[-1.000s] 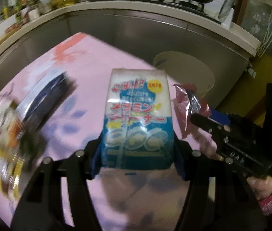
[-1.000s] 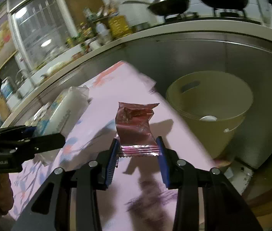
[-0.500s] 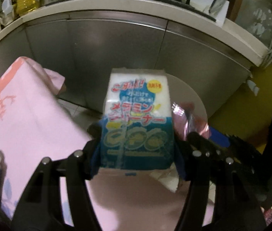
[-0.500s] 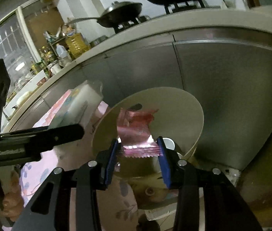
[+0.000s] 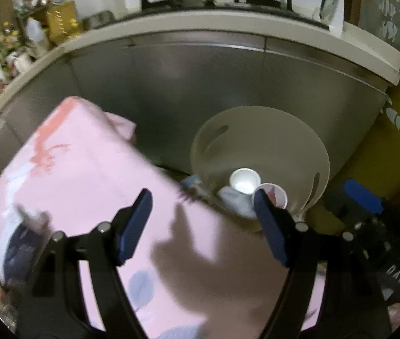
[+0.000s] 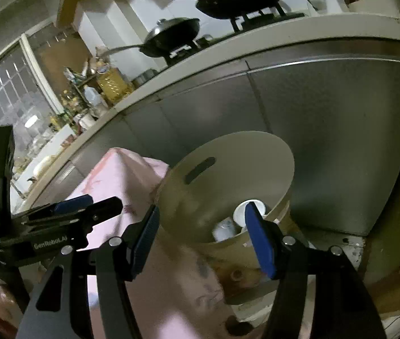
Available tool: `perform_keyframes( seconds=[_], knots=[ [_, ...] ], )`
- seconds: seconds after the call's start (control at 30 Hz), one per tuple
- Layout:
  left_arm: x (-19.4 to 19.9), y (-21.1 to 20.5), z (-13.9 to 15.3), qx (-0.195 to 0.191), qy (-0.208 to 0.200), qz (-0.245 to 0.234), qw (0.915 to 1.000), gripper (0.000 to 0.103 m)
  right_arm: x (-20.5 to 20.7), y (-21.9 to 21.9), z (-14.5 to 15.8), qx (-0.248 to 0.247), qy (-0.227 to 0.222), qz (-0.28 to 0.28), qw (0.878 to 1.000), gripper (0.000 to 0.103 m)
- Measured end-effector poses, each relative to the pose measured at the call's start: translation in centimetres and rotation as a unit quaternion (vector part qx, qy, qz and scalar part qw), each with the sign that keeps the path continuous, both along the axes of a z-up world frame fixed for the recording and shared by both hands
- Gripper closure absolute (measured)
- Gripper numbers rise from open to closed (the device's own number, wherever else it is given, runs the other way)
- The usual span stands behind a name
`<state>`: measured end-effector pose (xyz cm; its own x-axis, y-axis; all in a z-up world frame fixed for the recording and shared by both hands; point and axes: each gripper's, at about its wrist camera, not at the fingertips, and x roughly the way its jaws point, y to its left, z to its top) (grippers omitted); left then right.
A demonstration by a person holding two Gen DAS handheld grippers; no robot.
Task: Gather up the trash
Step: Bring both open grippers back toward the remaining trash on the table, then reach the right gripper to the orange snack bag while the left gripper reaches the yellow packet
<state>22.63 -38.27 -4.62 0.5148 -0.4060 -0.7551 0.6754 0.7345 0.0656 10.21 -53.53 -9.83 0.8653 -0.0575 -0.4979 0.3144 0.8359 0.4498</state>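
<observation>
Both your tools are spread wide and holding nothing: left tool (image 5: 202,206), right tool (image 6: 201,223). The beige bin (image 5: 270,130) sits just past the pink counter (image 5: 86,169) edge, white cups (image 5: 243,182) and wrappers inside.

Both wrist cameras look down and forward from close above; both share the bin (image 5: 259,141) (image 6: 228,166) at 1 o'clock.

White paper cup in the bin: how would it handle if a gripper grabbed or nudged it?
Paper cup looks thin-walled, so likely light and easily crushed. It rests loosely on other trash in the bin, so a nudge would probably tip or roll it.
</observation>
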Motion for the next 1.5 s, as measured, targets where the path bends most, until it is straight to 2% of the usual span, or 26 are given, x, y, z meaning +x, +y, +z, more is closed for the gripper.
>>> perform_keyframes(
  seconds=[0.3,0.57,0.77,1.0,1.2,1.5],
  knots=[
    [-4.0,11.0,3.3,-0.025,-0.044,0.09,0.9947,0.025,-1.3,7.8,2.9,-0.002,-0.017,0.07,0.997,0.043],
    [-6.7,21.7,4.6,-0.051,-0.062,0.178,0.9807,0.025,-0.3,16.4,3.9,-0.019,0.001,0.16,0.987,0.043],
    [-8.4,28.4,3.6,-0.054,-0.064,0.233,0.9688,0.025,0.2,22.2,4.1,-0.039,0.018,0.214,0.976,0.043],
    [-9.1,34.3,2.2,-0.059,-0.059,0.286,0.9546,0.025,0.6,27.3,3.7,-0.057,0.038,0.261,0.963,0.043],
    [-8.7,38.3,0.6,-0.055,-0.048,0.325,0.9427,0.025,0.8,30.2,3.4,-0.07,0.048,0.286,0.954,0.043],
    [-7.7,42.6,-2.1,-0.043,-0.029,0.37,0.9278,0.025,1.7,32.2,2.9,-0.072,0.062,0.302,0.949,0.043]
  ],
)
